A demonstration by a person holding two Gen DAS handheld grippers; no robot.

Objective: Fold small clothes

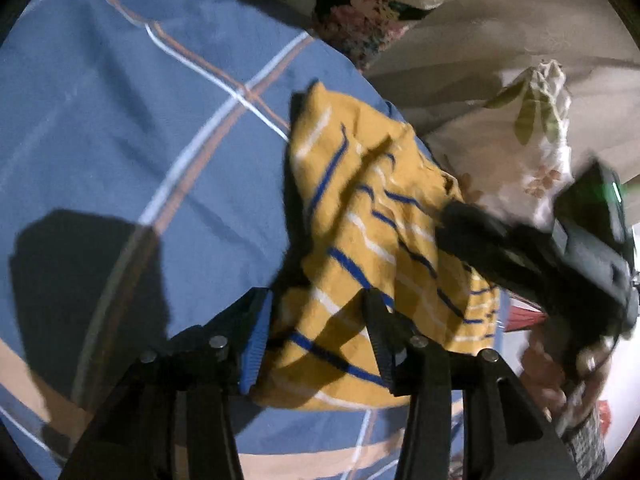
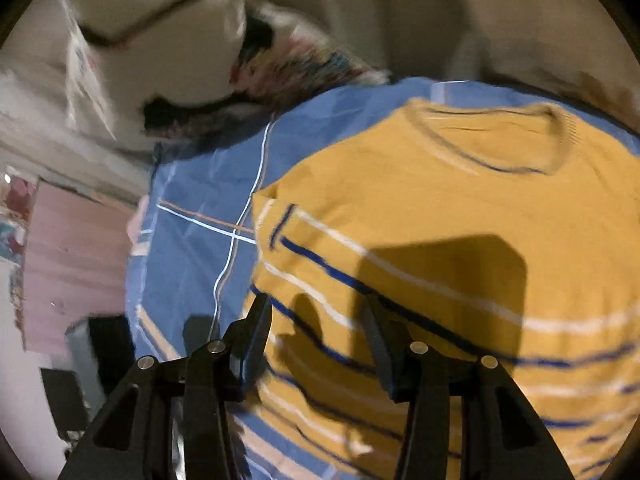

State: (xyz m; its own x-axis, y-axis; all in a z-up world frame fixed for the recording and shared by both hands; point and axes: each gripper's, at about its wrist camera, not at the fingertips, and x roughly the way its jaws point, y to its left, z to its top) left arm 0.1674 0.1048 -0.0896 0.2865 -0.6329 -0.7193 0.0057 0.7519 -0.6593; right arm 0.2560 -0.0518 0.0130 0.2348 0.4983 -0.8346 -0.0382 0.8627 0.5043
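A small yellow shirt (image 1: 360, 248) with blue and white stripes lies rumpled on a blue plaid bedsheet (image 1: 120, 140). My left gripper (image 1: 316, 300) is open, with its fingers spread over the shirt's near edge and not closed on it. In the right wrist view the same shirt (image 2: 460, 220) lies fairly flat with its neckline at the far end. My right gripper (image 2: 316, 308) is open just above the shirt's left side. The right gripper's black body (image 1: 560, 256) shows in the left wrist view at the shirt's right edge.
A floral pillow (image 1: 360, 24) and beige bedding (image 1: 500, 40) lie past the sheet's far edge. A white cloth with a leaf print (image 1: 540, 128) lies at the right. A pink wall (image 2: 72, 256) and dark objects (image 2: 80, 380) are beyond the bed's left edge.
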